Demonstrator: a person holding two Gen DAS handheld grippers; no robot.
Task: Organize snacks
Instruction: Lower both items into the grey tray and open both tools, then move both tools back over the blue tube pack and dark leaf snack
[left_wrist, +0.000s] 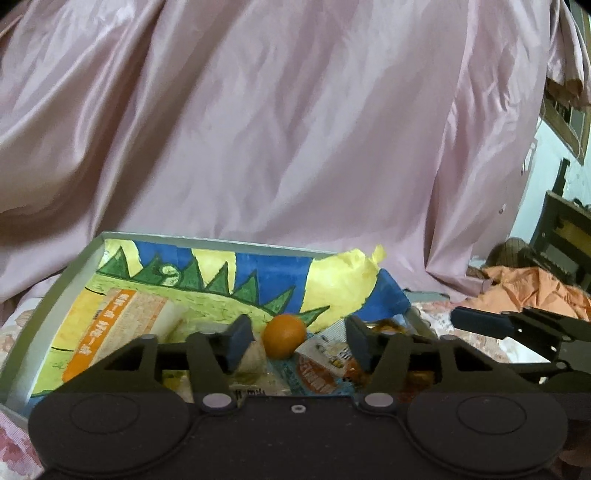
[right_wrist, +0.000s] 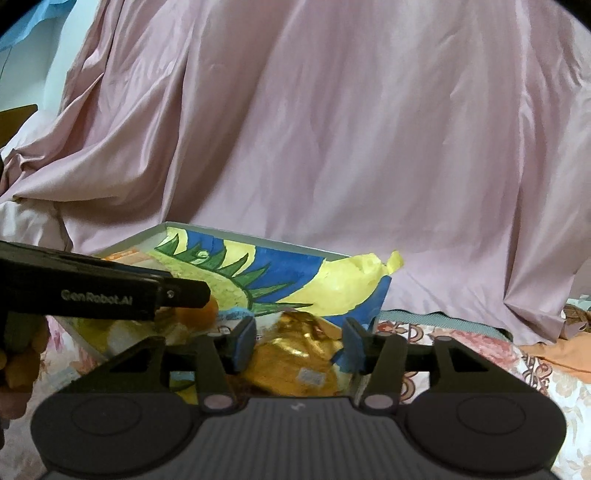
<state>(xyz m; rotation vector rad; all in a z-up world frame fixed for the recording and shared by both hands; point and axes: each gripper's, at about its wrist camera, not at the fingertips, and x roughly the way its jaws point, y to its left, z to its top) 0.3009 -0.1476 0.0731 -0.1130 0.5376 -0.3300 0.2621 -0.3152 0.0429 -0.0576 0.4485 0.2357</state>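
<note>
Over the snack tray (left_wrist: 55, 291), both hand-held grippers, left (left_wrist: 299, 341) and right (right_wrist: 299, 341), stand spread, pinching nothing.

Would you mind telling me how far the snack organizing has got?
Done: the orange, gold packet and other packets lie in the tray. In hand: nothing; left gripper and right gripper are open. Left: the packets are still jumbled.
</note>
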